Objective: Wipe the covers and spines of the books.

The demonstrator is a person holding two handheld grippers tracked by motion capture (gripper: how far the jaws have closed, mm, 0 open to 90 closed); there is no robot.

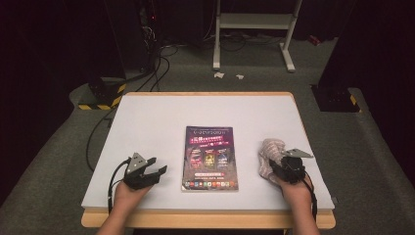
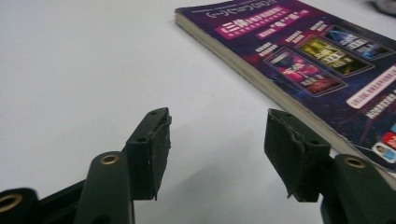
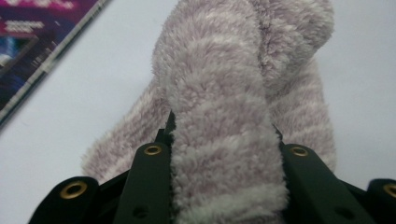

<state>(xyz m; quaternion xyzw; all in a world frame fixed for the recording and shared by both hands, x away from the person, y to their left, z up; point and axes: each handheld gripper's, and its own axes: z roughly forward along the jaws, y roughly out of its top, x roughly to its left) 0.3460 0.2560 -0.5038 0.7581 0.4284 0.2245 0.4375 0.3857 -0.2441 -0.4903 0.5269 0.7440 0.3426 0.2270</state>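
Right of the book, the fuzzy cloth sits pinched between the right gripper jaws.

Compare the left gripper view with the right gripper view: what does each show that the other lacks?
Left gripper view: the left tongs stand open with nothing between them, low over the table, beside the book's page edge and readable cover panels.

Right gripper view: the right tongs are shut on a fuzzy pale cloth, which bulges up between them.

Both: the white table and part of the purple book.
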